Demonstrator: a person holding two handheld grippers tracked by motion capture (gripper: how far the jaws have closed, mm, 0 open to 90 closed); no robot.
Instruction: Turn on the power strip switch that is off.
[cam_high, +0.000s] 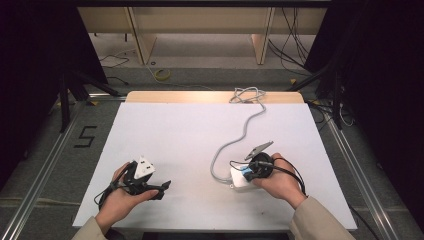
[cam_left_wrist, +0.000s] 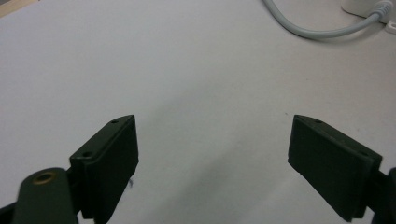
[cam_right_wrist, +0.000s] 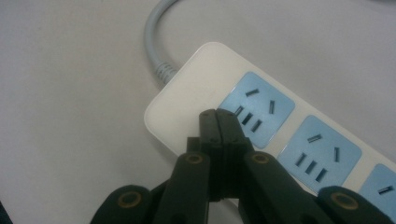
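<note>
My right tongs (cam_right_wrist: 218, 116) are closed completely, jaw against jaw, with nothing between them, and their tip rests on the white power strip (cam_right_wrist: 196, 88) at its end near the cable, just at the edge of the first blue socket (cam_right_wrist: 261, 109). It looks to me like I press or hold down the strip there, but I cannot tell if the tip really touches the plastic or hovers just above it. In the high view the strip (cam_high: 239, 179) lies on the white bench (cam_high: 190, 135), at the near right part, mostly under my right hand (cam_high: 280, 180). Its grey cable (cam_high: 235, 137) runs away in a curve to the far edge of the bench.

My left tongs (cam_left_wrist: 212, 154) are wide open and hold nothing; below them I see bare bench and, far at the top, a piece of the grey cable. In the high view my left hand (cam_high: 120, 192) rests with them at the near left, well apart from the strip.

I judge the work is at its beginning: the strip is reached and steadied by one side. No plug sits in the sockets that I can see, and the strip is not gripped by any jaws. What is left is nearly everything, also bringing the left tongs over to the strip.
</note>
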